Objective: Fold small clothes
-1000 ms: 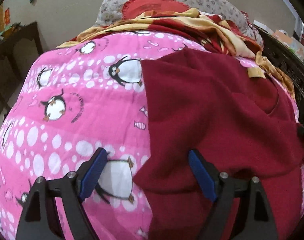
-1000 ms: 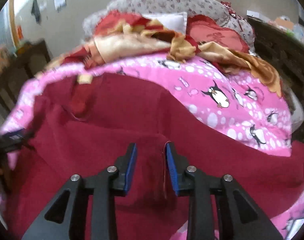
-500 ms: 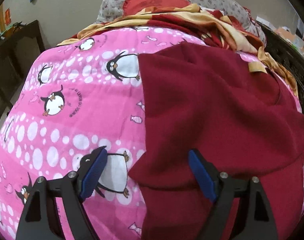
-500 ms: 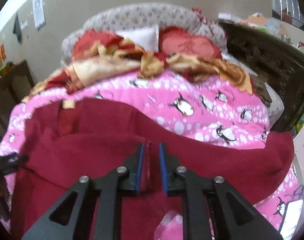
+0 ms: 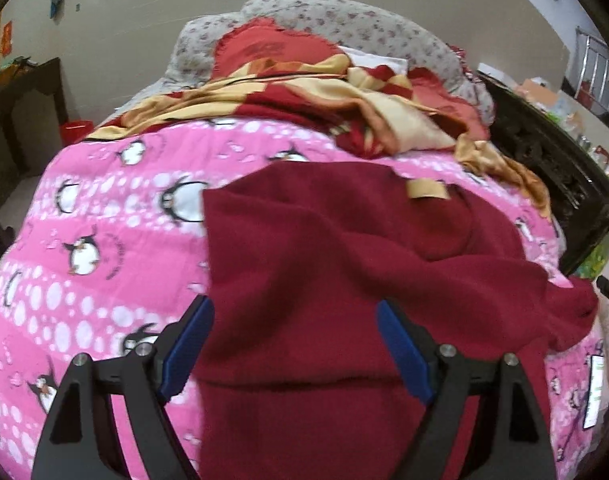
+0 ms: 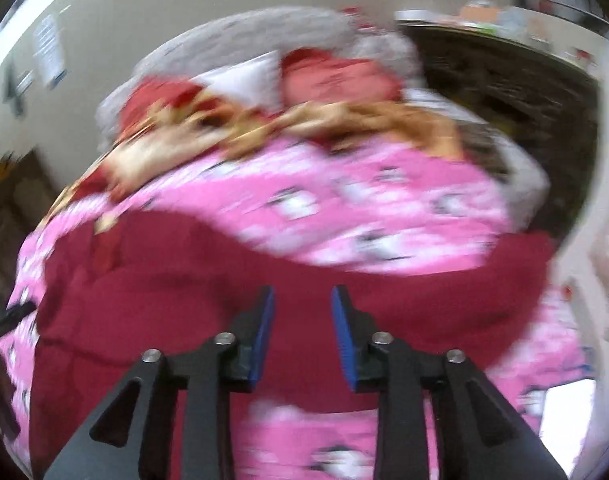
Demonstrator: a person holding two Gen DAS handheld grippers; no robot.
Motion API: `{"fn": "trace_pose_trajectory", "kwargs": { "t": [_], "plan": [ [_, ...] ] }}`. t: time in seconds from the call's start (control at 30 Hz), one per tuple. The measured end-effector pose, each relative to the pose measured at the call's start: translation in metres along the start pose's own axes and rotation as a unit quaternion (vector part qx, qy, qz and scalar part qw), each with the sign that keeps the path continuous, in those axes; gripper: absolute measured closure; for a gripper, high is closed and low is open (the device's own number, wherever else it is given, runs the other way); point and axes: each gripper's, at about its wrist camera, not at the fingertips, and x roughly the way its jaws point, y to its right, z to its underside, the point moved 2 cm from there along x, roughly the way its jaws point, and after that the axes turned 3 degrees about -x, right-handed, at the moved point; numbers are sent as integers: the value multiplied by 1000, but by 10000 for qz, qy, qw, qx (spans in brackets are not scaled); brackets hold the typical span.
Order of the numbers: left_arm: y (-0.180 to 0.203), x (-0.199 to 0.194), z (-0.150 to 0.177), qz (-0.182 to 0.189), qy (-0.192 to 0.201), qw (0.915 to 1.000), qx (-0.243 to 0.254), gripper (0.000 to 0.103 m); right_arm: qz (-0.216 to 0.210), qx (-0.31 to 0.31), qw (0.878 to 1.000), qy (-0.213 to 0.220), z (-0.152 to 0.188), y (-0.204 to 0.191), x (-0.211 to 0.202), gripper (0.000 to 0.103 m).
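Note:
A dark red garment (image 5: pixel 344 264) lies on the pink penguin bedspread (image 5: pixel 104 240), partly folded, with a tan neck label (image 5: pixel 426 191) at its far side. My left gripper (image 5: pixel 294 344) is wide open above the garment's near left edge and holds nothing. In the blurred right wrist view the same garment (image 6: pixel 164 280) spreads across the bed. My right gripper (image 6: pixel 300 328) is open, its blue pads apart above the cloth, with nothing between them.
A red and tan blanket (image 5: pixel 304 100) and pillows (image 5: pixel 324 28) are piled at the head of the bed. Dark wooden furniture (image 5: pixel 552 184) stands on the right and a dark table (image 5: pixel 16 112) on the left.
My right gripper was shut on a fold of the red garment; it has opened and let go, and it is moving. My left gripper stayed open and drew back and up slightly.

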Motion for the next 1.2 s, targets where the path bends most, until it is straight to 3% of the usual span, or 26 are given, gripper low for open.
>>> {"fn": "trace_pose_trajectory", "kwargs": {
  "t": [0.1, 0.2, 0.33, 0.43, 0.47, 0.5, 0.53, 0.7, 0.83, 0.97, 1.1, 1.2],
  "plan": [
    [11, 5, 4, 18, -92, 9999, 101, 16, 638, 686, 9956, 14, -12, 70, 0, 61],
    [15, 11, 6, -15, -188, 9997, 166, 16, 874, 1408, 9860, -181, -18, 128, 13, 60],
    [15, 12, 7, -42, -238, 9996, 159, 16, 864, 1924, 9762, -501, -18, 169, 44, 60],
    [15, 11, 6, -76, -237, 9995, 191, 16, 593, 2155, 9708, -876, -14, 182, 77, 62],
    [15, 11, 6, -88, -225, 9995, 202, 16, 422, 2199, 9698, -963, -14, 185, 83, 67],
    [14, 10, 5, -91, -214, 9995, 208, 16, 358, 2214, 9699, -952, -14, 186, 83, 87],
    [14, 9, 4, -92, -208, 9995, 204, 16, 355, 2225, 9704, -873, -15, 186, 78, 94],
    [7, 6, -1, -35, -140, 9998, 98, 16, 100, 2377, 9701, 486, -49, 184, 0, 94],
    [3, 1, -7, 2, -19, 10000, 24, 16, -278, 1753, 9789, 1011, -84, 139, -43, 94],
    [-7, -6, -11, 44, 55, 9999, -113, 16, -1207, 1107, 9795, 1175, -100, 61, -65, 94],
    [-18, -16, -15, 3, 179, 9998, -129, 16, -2368, 177, 9666, 963, -99, -52, -65, 94],
    [-28, -20, -15, -40, 218, 9996, -192, 16, -3157, -456, 9461, 554, -78, -143, -48, 94]
  ]
}}
